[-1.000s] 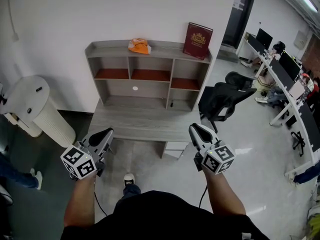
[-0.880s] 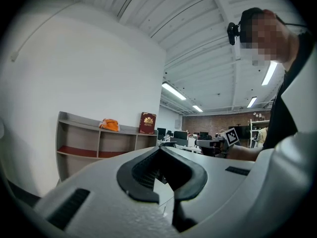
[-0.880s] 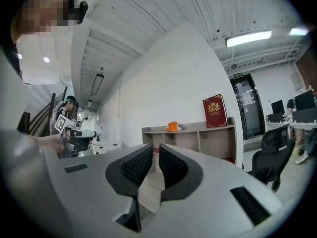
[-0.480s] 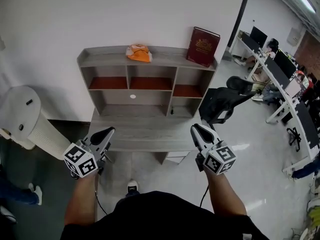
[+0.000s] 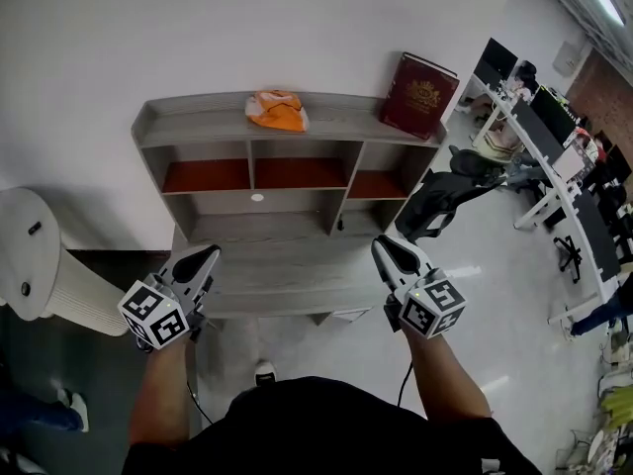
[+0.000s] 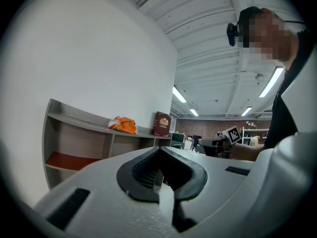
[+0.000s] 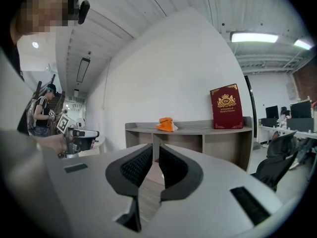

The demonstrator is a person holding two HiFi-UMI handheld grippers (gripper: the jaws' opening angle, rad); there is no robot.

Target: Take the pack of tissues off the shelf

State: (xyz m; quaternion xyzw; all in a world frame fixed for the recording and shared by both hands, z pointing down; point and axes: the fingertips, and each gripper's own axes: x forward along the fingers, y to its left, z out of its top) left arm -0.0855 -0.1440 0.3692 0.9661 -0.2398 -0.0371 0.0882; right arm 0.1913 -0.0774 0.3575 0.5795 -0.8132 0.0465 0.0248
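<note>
Approach step: the left gripper (image 5: pixel 203 258) and right gripper (image 5: pixel 384 247) point level, jaws almost together, holding nothing. The orange pack (image 5: pixel 277 110), probably the tissues, lies atop the grey hutch (image 5: pixel 188 129), well apart from a red book (image 5: pixel 425 95). Next, 1 gripper must rise, open and straddle it.

White wall (image 5: pixel 297 28), glossy floor (image 5: pixel 492 310), office desks (image 5: pixel 550 144)

Shelf (image 5: pixel 198 125): matt grey wood-grain board, reddish-brown inner boards. Pack of tissues (image 5: pixel 277 110): crinkled orange plastic wrap. Book (image 5: pixel 419 95): dark red cover, gold stamping. Right hand-held gripper (image 7: pixel 155 148): matt grey plastic; pads (image 7: pixel 134 166) black, ribbed. Floor (image 5: pixel 495 295): glossy, reflective.
</note>
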